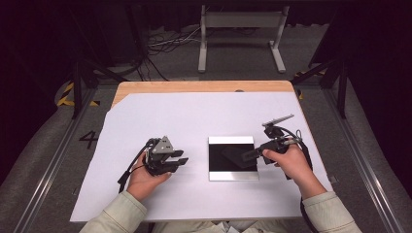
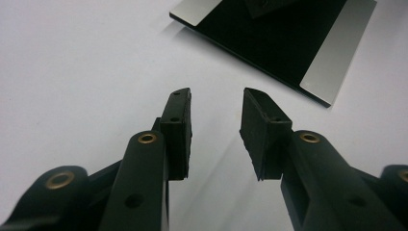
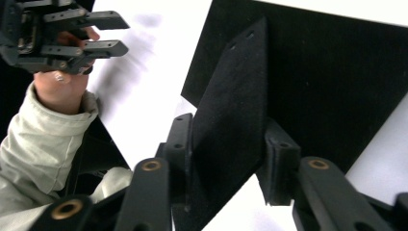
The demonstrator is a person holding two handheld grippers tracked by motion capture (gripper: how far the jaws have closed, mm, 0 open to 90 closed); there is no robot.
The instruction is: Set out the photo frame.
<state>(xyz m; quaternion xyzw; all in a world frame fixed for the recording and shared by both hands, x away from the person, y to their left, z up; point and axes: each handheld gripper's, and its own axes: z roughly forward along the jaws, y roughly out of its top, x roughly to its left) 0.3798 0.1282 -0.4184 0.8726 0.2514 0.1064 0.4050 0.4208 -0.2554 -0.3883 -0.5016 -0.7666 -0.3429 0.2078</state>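
Observation:
A black square plate (image 1: 228, 170) with silver strips on two sides lies flat on the white sheet, between my two hands. My right gripper (image 1: 248, 154) reaches over its right part, shut on a thin dark flat panel (image 1: 235, 154). In the right gripper view that panel (image 3: 231, 96) stands on edge between the jaws of the right gripper (image 3: 231, 129), both pads against its sides, above the plate (image 3: 332, 72). My left gripper (image 1: 180, 162) rests left of the plate, open. The jaws of the left gripper (image 2: 216, 103) hold nothing and point towards the plate (image 2: 279, 43). Farther off, the left gripper (image 3: 125, 34) appears again.
The white sheet (image 1: 165, 116) covers most of a wooden table (image 1: 194, 86), whose back edge shows bare. A white metal stand (image 1: 240, 29) and cables lie on the floor behind. Dark rails run along both sides of the table.

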